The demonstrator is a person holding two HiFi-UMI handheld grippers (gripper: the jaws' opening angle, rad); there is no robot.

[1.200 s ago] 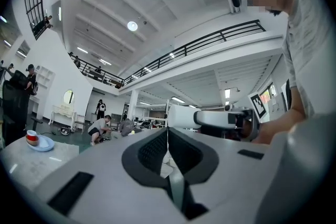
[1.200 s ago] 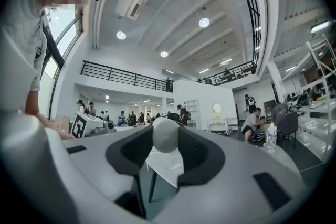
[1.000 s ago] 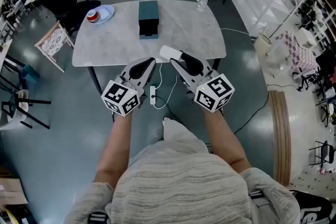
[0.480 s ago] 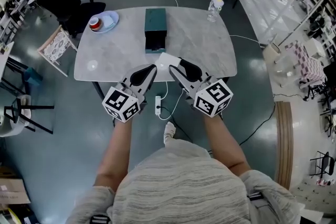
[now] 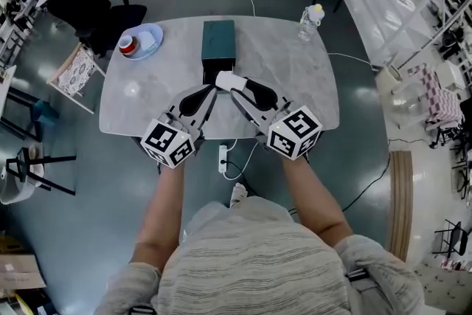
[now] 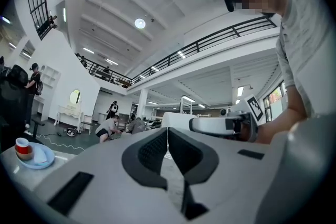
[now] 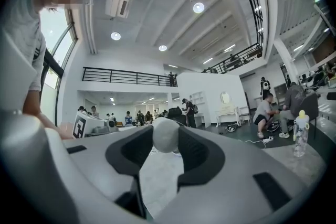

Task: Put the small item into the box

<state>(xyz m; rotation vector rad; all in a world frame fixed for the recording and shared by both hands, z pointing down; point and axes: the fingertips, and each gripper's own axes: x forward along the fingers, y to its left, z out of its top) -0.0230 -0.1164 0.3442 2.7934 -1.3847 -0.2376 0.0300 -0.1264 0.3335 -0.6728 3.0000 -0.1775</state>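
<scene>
Holding white item (image 5: 228, 80) in right claw (image 7: 166, 140) at teal box (image 5: 218, 40) front

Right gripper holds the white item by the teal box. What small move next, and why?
Probably lower the right gripper toward the near end of the teal box: its jaws clamp the white item, which hangs above that end.
</scene>
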